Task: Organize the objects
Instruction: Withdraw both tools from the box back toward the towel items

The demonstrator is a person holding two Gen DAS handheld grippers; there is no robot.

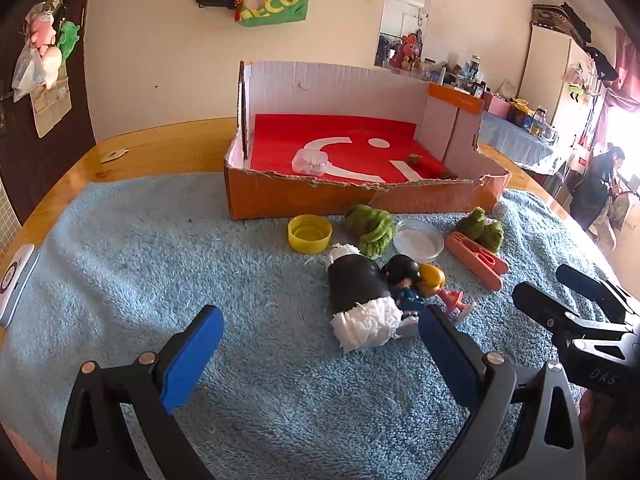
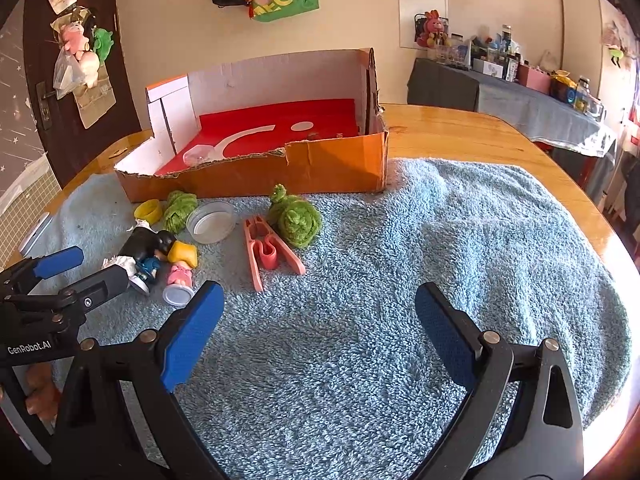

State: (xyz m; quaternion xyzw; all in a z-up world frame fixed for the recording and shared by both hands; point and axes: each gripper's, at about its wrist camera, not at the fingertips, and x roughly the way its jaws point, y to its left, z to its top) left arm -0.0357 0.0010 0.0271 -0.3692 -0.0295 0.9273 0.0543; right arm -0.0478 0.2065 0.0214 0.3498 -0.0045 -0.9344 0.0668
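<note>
Your cardboard box [image 1: 352,196] sits at the far edge of the blue towel [image 2: 400,280], and so far it holds little: a clear plastic capsule [image 1: 310,162] and a small red item [image 1: 430,165] on its red floor. Most of the sorting looks undone. Still on the towel, just in front of the box: yellow cap [image 1: 309,233], two green yarn bundles [image 1: 370,229] [image 1: 482,227], clear dish [image 1: 418,239], pink clip [image 2: 269,251], black paper-stuffed roll [image 1: 358,300], two figurines [image 1: 414,284]. Your left gripper [image 1: 320,338] has its jaws spread, empty, nearest the roll. Your right gripper [image 2: 320,312] is likewise spread wide over bare towel, holding nothing.
</note>
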